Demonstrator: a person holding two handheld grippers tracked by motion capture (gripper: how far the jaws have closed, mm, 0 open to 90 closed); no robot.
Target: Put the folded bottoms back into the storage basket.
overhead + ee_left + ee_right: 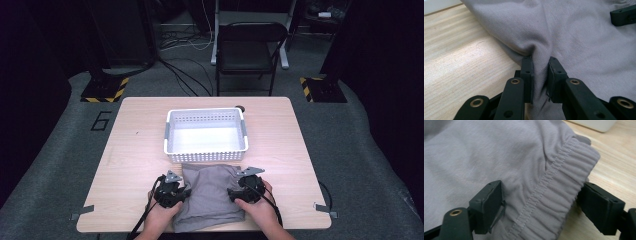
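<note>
Fingers of the left gripper [540,80] pinch a fold of the grey garment [210,197]; the right gripper [539,207] stands spread astride its elastic waistband [564,182]. Garment lies folded on the desk [135,130] before the white basket [206,156]. Judged soft, light, limp; the thicker waistband offers the firmest hold.

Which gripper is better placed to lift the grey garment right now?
Left. The left gripper has its jaws pinched on a fold of the grey garment; the right gripper has open jaws straddling the elastic waistband.
</note>
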